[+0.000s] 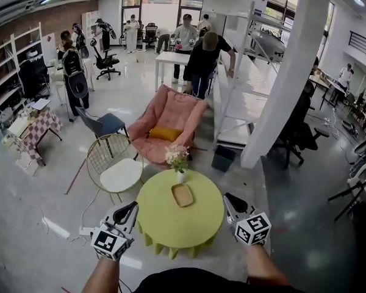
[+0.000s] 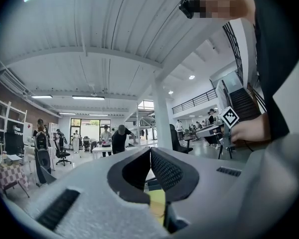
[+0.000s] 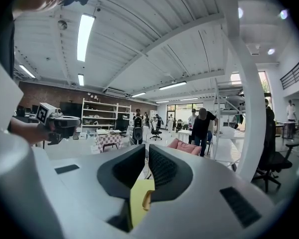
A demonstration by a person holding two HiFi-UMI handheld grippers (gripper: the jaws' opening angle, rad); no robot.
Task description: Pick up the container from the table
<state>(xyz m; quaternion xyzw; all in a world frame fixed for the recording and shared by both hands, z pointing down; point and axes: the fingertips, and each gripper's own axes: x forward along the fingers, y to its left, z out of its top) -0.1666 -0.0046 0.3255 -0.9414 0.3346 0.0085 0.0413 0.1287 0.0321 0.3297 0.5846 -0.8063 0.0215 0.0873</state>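
Note:
The container point(image 1: 182, 195) is a small, shallow, tan wooden tray in the middle of a round table point(image 1: 161, 224) draped in yellow-green cloth. Just behind it stands a white vase of flowers point(image 1: 179, 162). My left gripper point(image 1: 133, 207) hovers at the table's left edge, jaws together and empty. My right gripper point(image 1: 227, 198) hovers at the right edge, also shut and empty. In the left gripper view the left gripper point(image 2: 150, 152) shows closed tips with only yellow cloth point(image 2: 157, 201) below. Under the closed right gripper point(image 3: 146, 149) in the right gripper view, a sliver of the container point(image 3: 146, 199) shows.
A wire chair with a white cushion point(image 1: 117, 165) stands at the table's far left. A pink armchair point(image 1: 171, 124) and a blue chair point(image 1: 104, 126) stand beyond. A white column point(image 1: 287, 78) and a dark bin point(image 1: 222, 158) are at the right. Several people stand further back.

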